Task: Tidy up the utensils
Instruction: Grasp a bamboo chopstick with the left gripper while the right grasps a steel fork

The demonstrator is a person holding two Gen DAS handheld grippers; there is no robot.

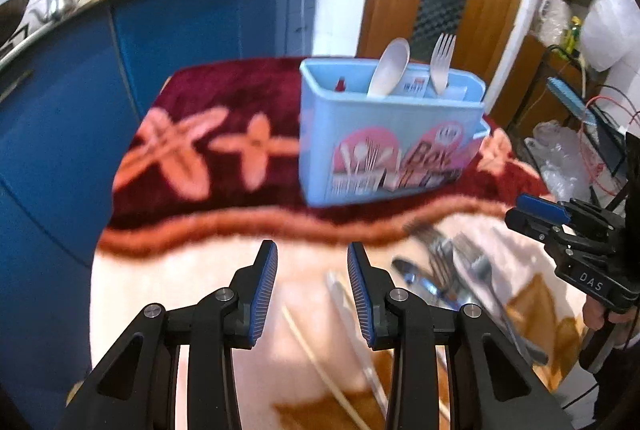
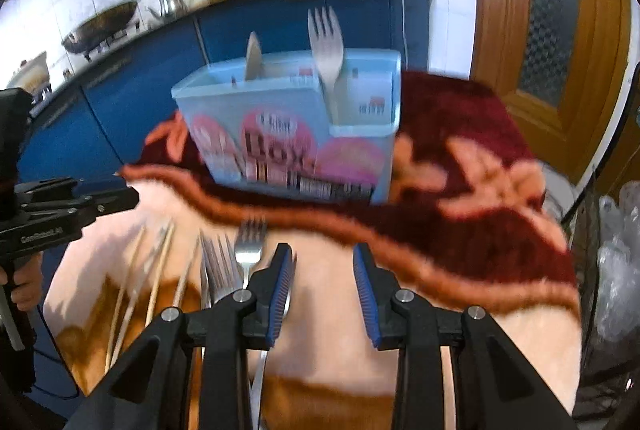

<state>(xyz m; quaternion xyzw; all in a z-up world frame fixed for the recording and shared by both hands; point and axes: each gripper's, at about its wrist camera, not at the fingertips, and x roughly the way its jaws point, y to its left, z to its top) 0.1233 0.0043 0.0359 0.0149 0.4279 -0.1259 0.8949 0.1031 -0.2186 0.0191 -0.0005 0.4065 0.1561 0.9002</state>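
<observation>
Left gripper [image 1: 312,258] and right gripper [image 2: 324,262] — both parted, holding nothing. Blue box [image 1: 384,145] holds 1 spoon [image 1: 390,67], 1 fork [image 1: 442,63]; metal forks [image 2: 236,262] lie loose nearby.

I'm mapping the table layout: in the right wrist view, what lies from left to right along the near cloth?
Left gripper → wooden chopsticks → metal forks → right gripper, open and empty.

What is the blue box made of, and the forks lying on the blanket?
The blue box looks like plastic: smooth, thin-walled, with a printed picture on its front. The forks lying on the blanket look like metal, silvery and shiny with bright glints. The blanket seems a soft, fuzzy fabric. The pale fork standing in the box is matte, perhaps plastic or wood; blur leaves that open.
</observation>
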